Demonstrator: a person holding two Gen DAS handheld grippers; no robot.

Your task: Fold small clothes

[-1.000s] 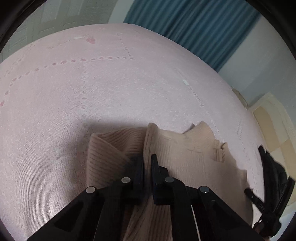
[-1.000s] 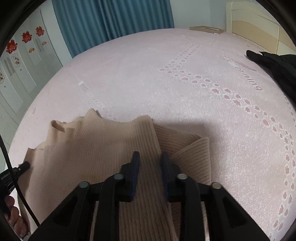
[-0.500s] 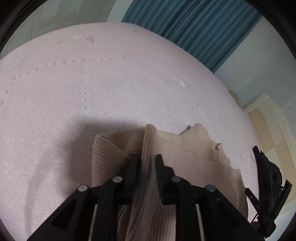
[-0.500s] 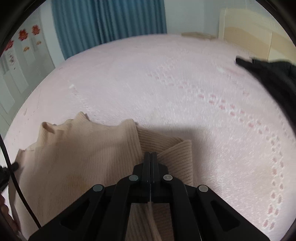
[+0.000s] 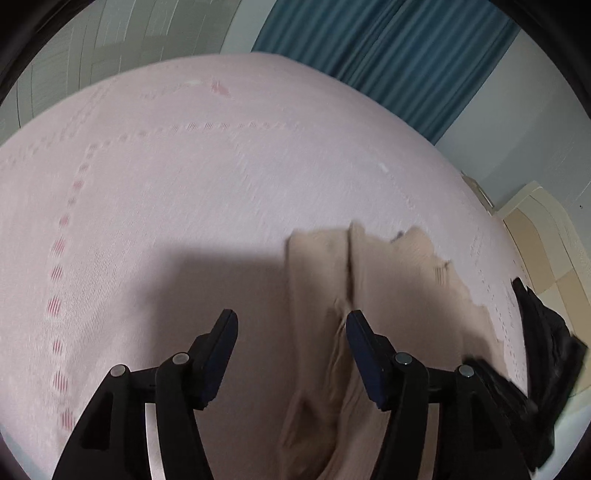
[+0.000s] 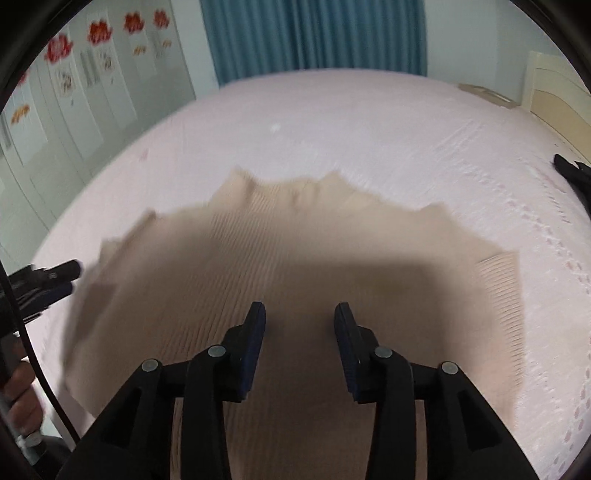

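A beige ribbed knit garment (image 6: 295,258) lies on the pink bedspread (image 6: 369,122). In the left wrist view the garment (image 5: 388,280) shows as folded layers to the right. My left gripper (image 5: 290,321) is open and empty above the bedspread (image 5: 184,184), its right finger over the garment's left edge. My right gripper (image 6: 299,314) is open and empty, hovering above the middle of the garment. The left gripper also shows at the left edge of the right wrist view (image 6: 44,284). Both views are motion-blurred.
A black garment (image 5: 546,343) lies at the right of the bed; it also shows at the right edge of the right wrist view (image 6: 572,173). Blue curtains (image 6: 314,37) hang behind the bed. A cream headboard (image 5: 546,236) stands at the right. A closet with flower stickers (image 6: 99,33) is at left.
Both grippers were shut on the garment's fold half a second ago; now both have opened and let go. The garment lies spread flatter. The left gripper has shifted left off the garment.
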